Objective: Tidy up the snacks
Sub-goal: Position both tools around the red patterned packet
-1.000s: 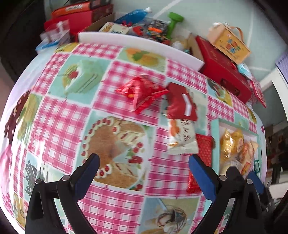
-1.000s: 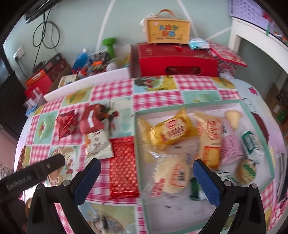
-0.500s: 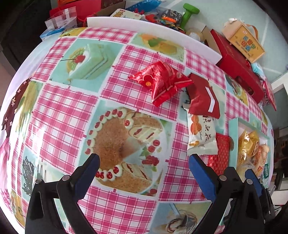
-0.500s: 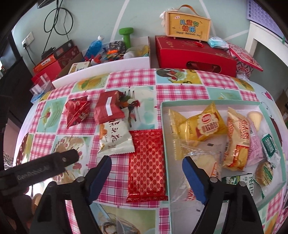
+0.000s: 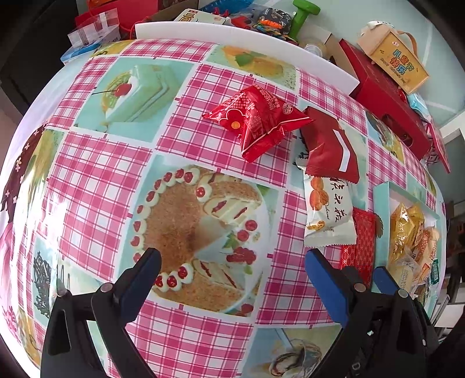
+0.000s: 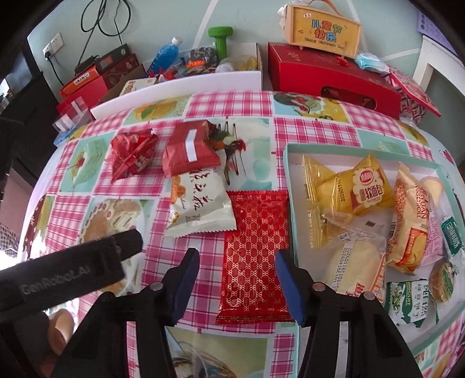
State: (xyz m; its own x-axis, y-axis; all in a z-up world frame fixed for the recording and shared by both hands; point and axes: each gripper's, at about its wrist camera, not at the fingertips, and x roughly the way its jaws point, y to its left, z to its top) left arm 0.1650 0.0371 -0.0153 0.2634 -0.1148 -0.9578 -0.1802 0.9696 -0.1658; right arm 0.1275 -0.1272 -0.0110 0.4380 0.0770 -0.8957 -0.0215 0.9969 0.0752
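A pale green wall (image 6: 139, 26) (socket (image 6: 53, 44) at left) backs the checked tablecloth (image 6: 238, 107).

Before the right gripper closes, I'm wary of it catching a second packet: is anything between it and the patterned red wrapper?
Nothing visible. The right gripper is open, its fingers either side of the red wrapper. The white packet lies just beyond the left finger, and the tray borders the wrapper's right edge.

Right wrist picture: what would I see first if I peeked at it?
Probably the shiny red patterned packet lying flat on the checked tablecloth, right between the open right gripper. Next, the tray beside it, full of yellow bread packets, and the big red gift box behind the table.
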